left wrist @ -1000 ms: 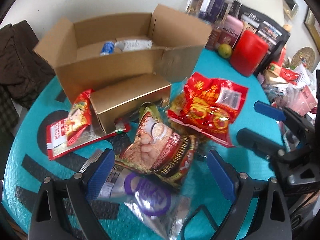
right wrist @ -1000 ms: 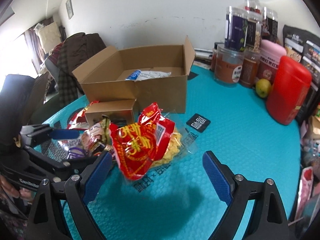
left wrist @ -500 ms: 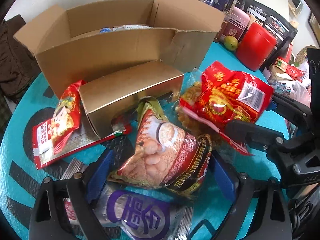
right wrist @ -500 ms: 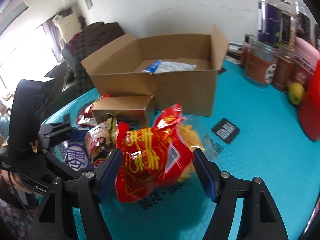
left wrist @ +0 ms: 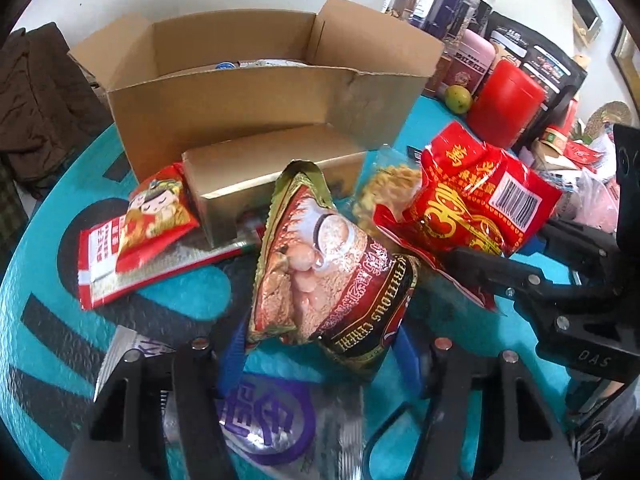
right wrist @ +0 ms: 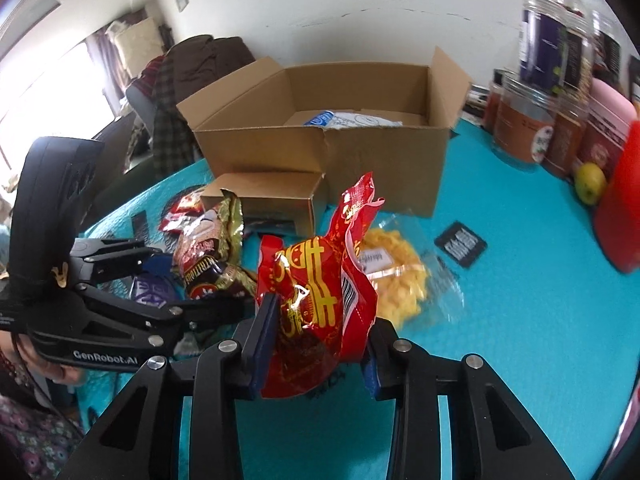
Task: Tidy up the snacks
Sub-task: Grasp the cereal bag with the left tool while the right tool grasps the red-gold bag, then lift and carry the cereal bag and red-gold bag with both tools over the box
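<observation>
My left gripper (left wrist: 320, 348) is shut on a brown cereal bag (left wrist: 324, 276), which stands tilted between its blue pads; the bag also shows in the right wrist view (right wrist: 212, 256). My right gripper (right wrist: 316, 344) is shut on a red snack bag (right wrist: 320, 300), seen too in the left wrist view (left wrist: 468, 208), and holds it upright. An open cardboard box (left wrist: 256, 92) stands behind, with a white-and-blue packet inside (right wrist: 344, 118). A clear bag of yellow snacks (right wrist: 400, 276) lies just behind the red bag.
A gold carton (left wrist: 272, 176), two red packets (left wrist: 136, 236) and a silver-purple packet (left wrist: 264, 420) lie on the teal table (right wrist: 520, 320). Jars (right wrist: 524, 124), a red canister (left wrist: 504, 104) and a green fruit (right wrist: 590, 176) stand at the right. A black coaster (right wrist: 460, 244) lies nearby.
Both grippers moved forward onto their bags and closed: the left on the cereal bag, the right on the red bag. Both bags now stand more upright.
</observation>
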Demonstrator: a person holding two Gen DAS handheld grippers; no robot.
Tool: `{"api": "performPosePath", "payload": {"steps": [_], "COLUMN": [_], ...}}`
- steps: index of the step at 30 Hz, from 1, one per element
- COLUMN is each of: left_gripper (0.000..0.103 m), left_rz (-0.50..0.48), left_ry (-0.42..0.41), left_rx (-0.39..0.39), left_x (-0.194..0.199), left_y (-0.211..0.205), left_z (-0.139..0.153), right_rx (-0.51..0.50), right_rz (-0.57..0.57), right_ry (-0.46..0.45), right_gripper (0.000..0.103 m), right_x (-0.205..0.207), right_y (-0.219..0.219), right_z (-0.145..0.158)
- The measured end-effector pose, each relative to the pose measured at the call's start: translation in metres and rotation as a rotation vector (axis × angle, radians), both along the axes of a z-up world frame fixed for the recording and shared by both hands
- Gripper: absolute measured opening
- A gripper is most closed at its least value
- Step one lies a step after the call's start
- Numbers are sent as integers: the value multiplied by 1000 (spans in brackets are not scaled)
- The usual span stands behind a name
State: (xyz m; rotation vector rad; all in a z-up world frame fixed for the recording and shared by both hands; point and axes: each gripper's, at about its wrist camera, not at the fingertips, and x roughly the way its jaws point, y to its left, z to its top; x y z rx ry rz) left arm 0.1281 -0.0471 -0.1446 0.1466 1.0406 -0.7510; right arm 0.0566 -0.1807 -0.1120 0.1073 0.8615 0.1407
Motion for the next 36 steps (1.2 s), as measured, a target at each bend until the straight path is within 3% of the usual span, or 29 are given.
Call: {"api": "performPosePath", "payload": {"steps": [13, 20, 29, 36], "left_gripper": [61, 61, 61, 61], "left_rz": [-54, -61, -64, -55], "left_ry": [-4, -18, -91, -200], "left_rx": [-31, -58, -139, -176], "left_x": [-43, -61, -70, -61], "left_y": [9, 22, 30, 29], "left_z": [14, 20, 55, 96], "right_rx": [75, 67, 25, -9], "right_rz": [-114, -137, -152, -147], "right_ry": [-23, -50, -135, -212], "right_gripper": [36, 36, 36, 36], "right_x": [-66, -88, -101, -91], "right_y": [3, 10, 14, 13], "right_z": [8, 15, 46, 79]}}
